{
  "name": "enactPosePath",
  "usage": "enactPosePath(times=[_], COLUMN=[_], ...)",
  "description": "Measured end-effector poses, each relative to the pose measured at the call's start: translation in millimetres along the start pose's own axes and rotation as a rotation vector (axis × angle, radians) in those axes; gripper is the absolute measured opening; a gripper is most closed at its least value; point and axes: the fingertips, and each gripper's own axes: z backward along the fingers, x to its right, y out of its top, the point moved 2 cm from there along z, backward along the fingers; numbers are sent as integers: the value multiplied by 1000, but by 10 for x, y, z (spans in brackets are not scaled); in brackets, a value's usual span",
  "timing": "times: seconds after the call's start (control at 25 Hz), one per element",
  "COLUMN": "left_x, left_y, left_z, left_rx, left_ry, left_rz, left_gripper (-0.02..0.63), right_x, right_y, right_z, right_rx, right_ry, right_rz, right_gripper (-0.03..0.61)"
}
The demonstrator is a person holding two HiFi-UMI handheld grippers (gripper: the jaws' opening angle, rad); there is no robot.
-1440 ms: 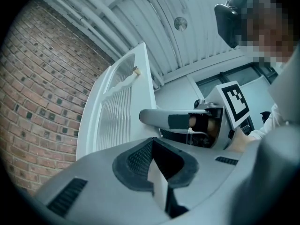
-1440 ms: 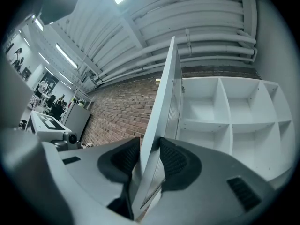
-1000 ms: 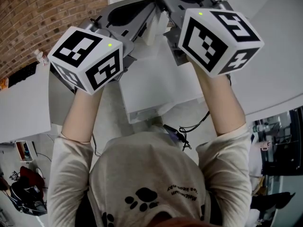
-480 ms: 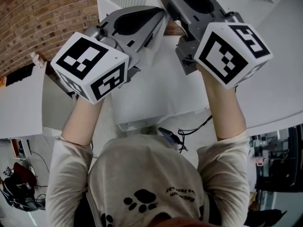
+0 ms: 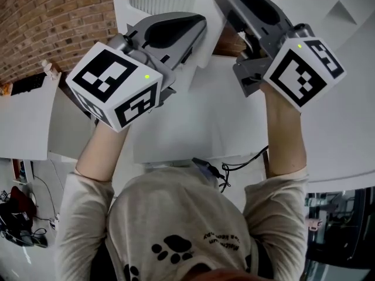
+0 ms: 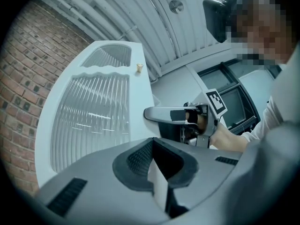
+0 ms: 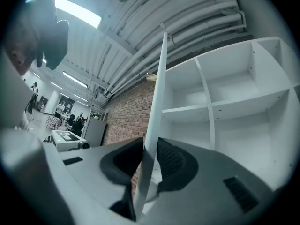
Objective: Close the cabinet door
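Cabinet door (image 6: 139,102) stands open, seen edge-on from both gripper views: a white frame with two ribbed glass panes (image 6: 89,118) and a small pale knob (image 6: 139,68) near its far end. To its right are the open white shelves (image 7: 225,102) of the cabinet, empty compartments split by thin boards; to its left a brick wall (image 7: 129,116) runs away into the room, with pipes (image 7: 197,18) along the ceiling above. A black cable (image 5: 240,161) trails on the white surface near the person's chest, well clear of the door. Nothing stands between the door and the shelves. The left gripper (image 6: 157,165) has the door's near edge running straight up between its jaws, and the dark pads sit against the white panel on both sides. The right gripper (image 7: 147,161) straddles the same thin edge further to the right; its jaws have just been closing, and the ribbed pads now seem to press the panel from either side, though the wide-angle view makes the contact hard to judge. Both marker cubes (image 5: 117,84) face the person, forearms raised side by side.
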Motion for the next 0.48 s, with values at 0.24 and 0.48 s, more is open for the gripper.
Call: enactPosePath(times=[0.24,0.48], left_x=[-230,-274], left_y=[-100,-206], left_z=[-342,-459], left_rx=[-12,-24], left_ry=[69,114], left_rz=[0,0], left_gripper=[8,9], right_x=[490,599], right_y=[-79,-134], right_z=[-119,-135], right_rx=[4,10], right_ry=[78,154], right_rz=[-36,-41], right_gripper=[97,98])
